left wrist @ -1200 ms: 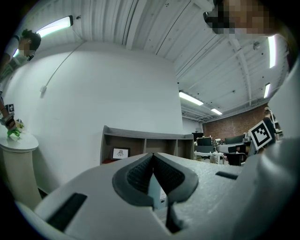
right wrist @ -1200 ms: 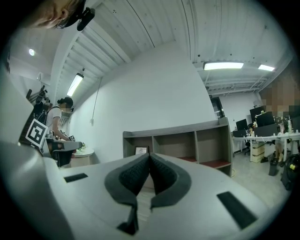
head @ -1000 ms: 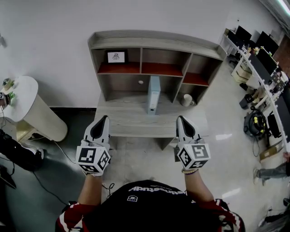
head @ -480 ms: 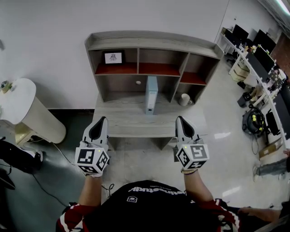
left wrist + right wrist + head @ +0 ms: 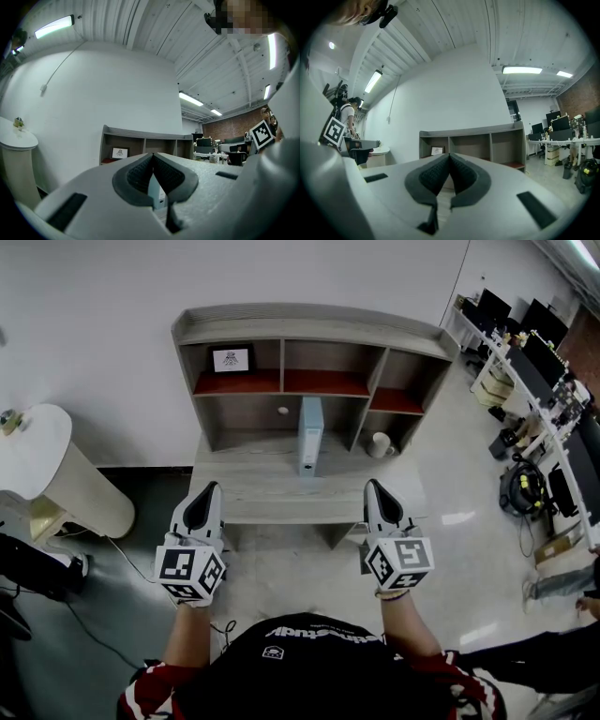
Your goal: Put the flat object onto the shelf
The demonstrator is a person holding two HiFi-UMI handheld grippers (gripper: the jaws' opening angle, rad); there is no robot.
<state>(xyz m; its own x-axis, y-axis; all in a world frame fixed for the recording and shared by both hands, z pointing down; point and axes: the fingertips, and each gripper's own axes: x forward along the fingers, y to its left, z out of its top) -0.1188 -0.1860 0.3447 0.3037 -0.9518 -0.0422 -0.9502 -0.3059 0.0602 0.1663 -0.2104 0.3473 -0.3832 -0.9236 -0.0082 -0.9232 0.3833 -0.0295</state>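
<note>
Showed pale, matt wood grain across the shelf (image 5: 309, 322); looked smooth on the light-blue flat object (image 5: 310, 432); gleamed glossy on the grey floor (image 5: 281, 568).

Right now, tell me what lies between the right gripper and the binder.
Only bare desk lies between the right gripper and the binder; the head view shows it.

A bystander's dark sleeve (image 5: 539, 657) now stretches across the floor (image 5: 469, 554) at lower right; the shelf (image 5: 309, 322) sits slightly further left.
</note>
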